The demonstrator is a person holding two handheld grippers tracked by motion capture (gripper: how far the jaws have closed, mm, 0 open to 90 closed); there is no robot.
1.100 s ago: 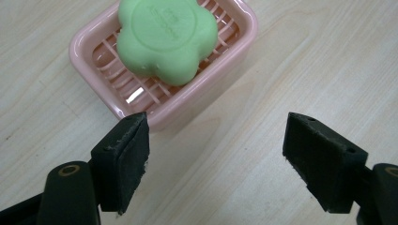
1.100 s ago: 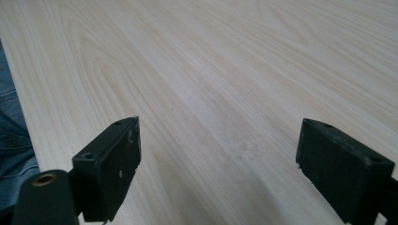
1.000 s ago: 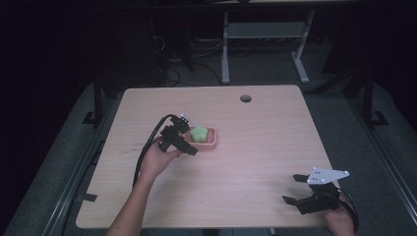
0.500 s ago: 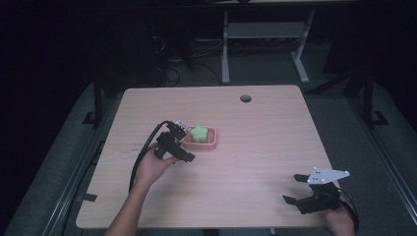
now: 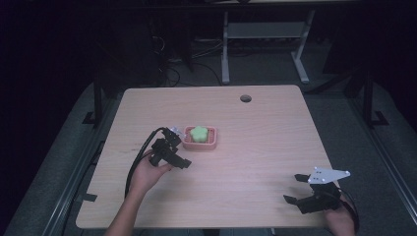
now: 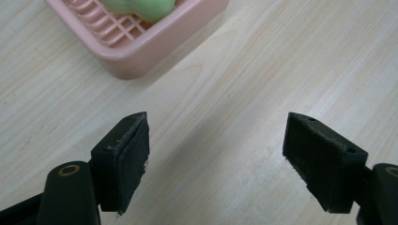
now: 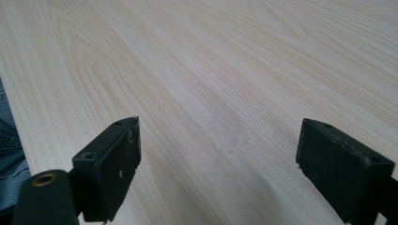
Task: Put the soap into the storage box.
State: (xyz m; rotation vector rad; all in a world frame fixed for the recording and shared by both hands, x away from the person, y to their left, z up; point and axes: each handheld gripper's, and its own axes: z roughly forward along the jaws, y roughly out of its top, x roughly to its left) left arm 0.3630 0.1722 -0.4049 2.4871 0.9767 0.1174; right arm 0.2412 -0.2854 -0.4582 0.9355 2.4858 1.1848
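A pink slatted soap dish [image 5: 211,140] sits left of the table's middle, with a green star-shaped soap [image 5: 198,132] lying in it. My left gripper [image 5: 180,152] hovers just near-left of the dish, open, with nothing between its jaws. In the left gripper view the dish [image 6: 155,44] and the soap [image 6: 138,8] lie beyond the open left gripper [image 6: 216,157], apart from it. My right gripper [image 5: 292,188] rests near the front right corner, open and empty. In the right gripper view the right gripper [image 7: 218,164] has bare wood between its jaws.
The light wooden table [image 5: 265,142] has a round cable hole [image 5: 245,98] at the back right. A desk frame [image 5: 260,34] and cables stand on the dark floor behind. The table's front edge runs close to the right gripper, and blue fabric [image 7: 7,150] shows beside it.
My left gripper has drawn back from the dish toward the near left, open throughout. The dish, the soap and the right gripper have stayed put.
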